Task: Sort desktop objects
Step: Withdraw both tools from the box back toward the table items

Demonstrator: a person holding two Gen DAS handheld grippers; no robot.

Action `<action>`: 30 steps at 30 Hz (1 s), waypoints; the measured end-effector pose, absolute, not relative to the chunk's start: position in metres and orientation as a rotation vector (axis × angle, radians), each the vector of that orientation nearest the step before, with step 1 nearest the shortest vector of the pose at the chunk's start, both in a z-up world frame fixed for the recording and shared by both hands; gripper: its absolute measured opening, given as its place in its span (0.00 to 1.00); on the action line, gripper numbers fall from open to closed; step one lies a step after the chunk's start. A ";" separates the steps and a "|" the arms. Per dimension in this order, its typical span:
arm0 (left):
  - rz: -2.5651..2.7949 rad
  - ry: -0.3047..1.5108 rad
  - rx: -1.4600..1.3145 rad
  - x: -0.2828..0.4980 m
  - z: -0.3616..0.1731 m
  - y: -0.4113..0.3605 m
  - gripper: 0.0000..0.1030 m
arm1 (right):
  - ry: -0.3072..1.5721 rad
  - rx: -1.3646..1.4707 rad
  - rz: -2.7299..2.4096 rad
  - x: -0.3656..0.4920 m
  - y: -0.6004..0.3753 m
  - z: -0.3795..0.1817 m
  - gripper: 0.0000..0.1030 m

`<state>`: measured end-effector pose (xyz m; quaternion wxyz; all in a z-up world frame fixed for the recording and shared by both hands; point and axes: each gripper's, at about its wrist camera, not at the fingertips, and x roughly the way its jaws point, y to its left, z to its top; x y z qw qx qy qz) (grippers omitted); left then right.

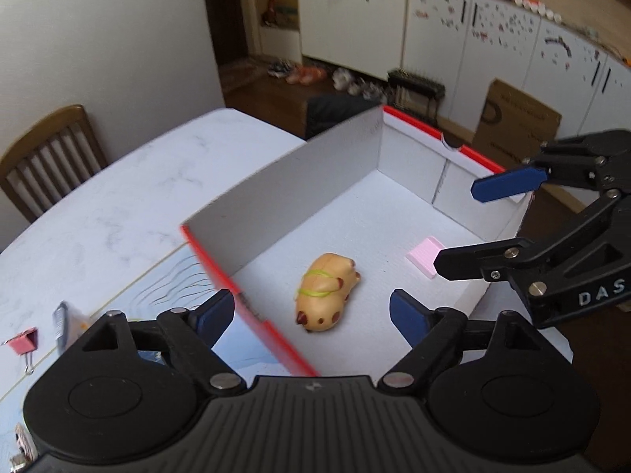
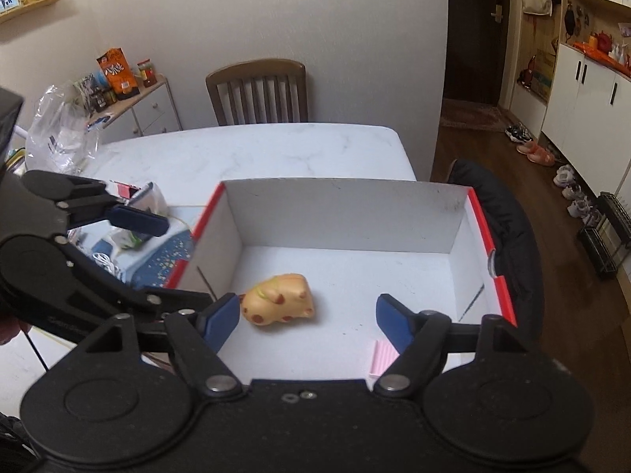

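Note:
An open white box with red edges (image 1: 295, 181) (image 2: 343, 216) stands on the white table. On its floor lies a tan toy animal with brown spots and a yellow rubber band (image 1: 325, 291) (image 2: 278, 299). A small pink ribbed block (image 1: 426, 256) (image 2: 384, 356) lies near the box's right wall. My left gripper (image 1: 311, 315) (image 2: 185, 262) hovers above the box's left edge, open and empty. Over the right side of the box my right gripper (image 2: 307, 311) (image 1: 457, 228) is held open, with nothing between its blue pads. Neither gripper touches the toy.
A red binder clip (image 1: 23, 341) and small wrapped items (image 2: 146, 201) lie on a blue patterned mat (image 2: 165, 264) left of the box. A wooden chair (image 2: 258, 90) stands at the table's far side. A dark jacket (image 2: 508, 213) hangs beyond the box's right wall.

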<state>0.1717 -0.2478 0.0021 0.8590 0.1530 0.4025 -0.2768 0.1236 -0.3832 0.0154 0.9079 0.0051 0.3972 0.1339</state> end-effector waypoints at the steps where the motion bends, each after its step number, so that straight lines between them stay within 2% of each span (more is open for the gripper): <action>1: -0.575 0.835 0.310 0.168 0.004 -0.241 0.91 | 0.817 0.013 0.274 0.123 -0.380 0.016 0.75; 4: -0.554 0.797 0.287 0.156 0.011 -0.221 0.98 | 0.804 0.020 0.266 0.120 -0.369 0.018 0.75; 20: -0.420 0.697 0.157 0.108 0.012 -0.083 0.98 | 0.748 0.051 0.291 0.099 -0.280 0.028 0.77; 30: -0.327 0.639 0.206 0.086 0.008 -0.018 0.98 | 0.758 0.010 0.295 0.088 -0.208 0.023 0.77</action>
